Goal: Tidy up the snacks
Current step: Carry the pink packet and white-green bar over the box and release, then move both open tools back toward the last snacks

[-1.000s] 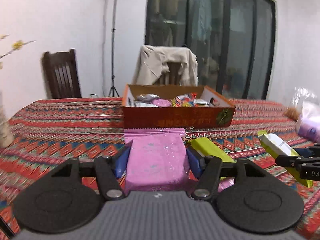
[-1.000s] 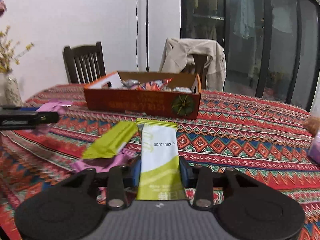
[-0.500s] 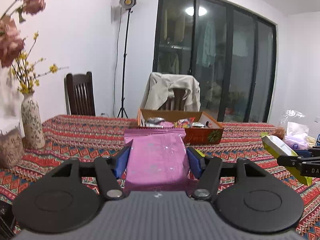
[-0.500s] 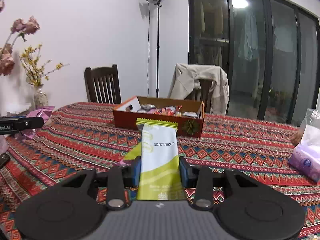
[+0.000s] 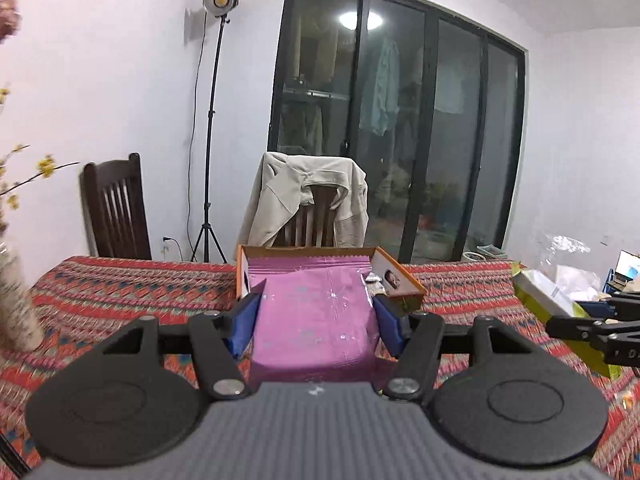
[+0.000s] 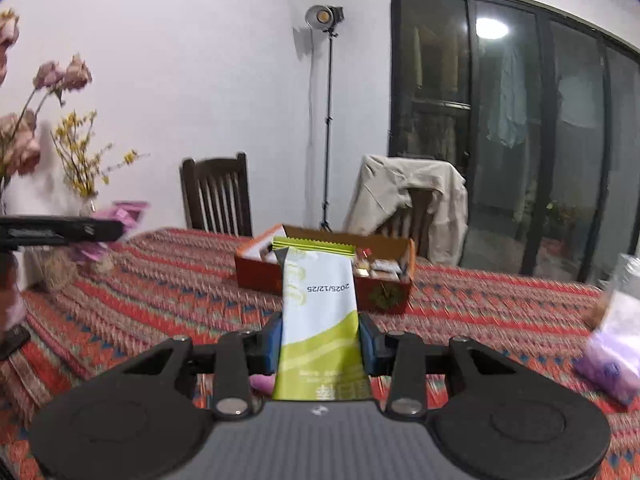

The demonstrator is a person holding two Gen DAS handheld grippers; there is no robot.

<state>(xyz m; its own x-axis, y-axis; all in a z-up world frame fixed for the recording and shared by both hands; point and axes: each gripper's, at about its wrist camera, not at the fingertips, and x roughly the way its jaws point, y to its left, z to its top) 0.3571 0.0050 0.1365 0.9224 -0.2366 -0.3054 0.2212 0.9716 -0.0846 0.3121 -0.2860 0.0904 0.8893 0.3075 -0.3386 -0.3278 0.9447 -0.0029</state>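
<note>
The room is evenly and rather dimly lit; a studio lamp [image 5: 221,0] on a stand glows against the wall, and a ceiling light [image 6: 492,28] glares as a reflection in the dark glass doors [image 5: 400,120]. Fisheye distortion bows the door frames and darkens the corners, while motion blur smears the patterned tablecloth [image 6: 160,280] and the flowers [image 6: 24,148] at the left edge.

Both wrist cameras look forward along their fingers, low above the table [image 5: 120,284], sharing the snack box [image 6: 384,292] ahead.

Pink snack pack [image 5: 316,320]: glossy plastic film; green-white pack [image 6: 320,320] similar, smoother sheen. Box [image 6: 384,296], centre frame: matt cardboard. Worktop [image 6: 160,292] covered in woven patterned cloth; chair [image 6: 216,196] dark wood.
</note>
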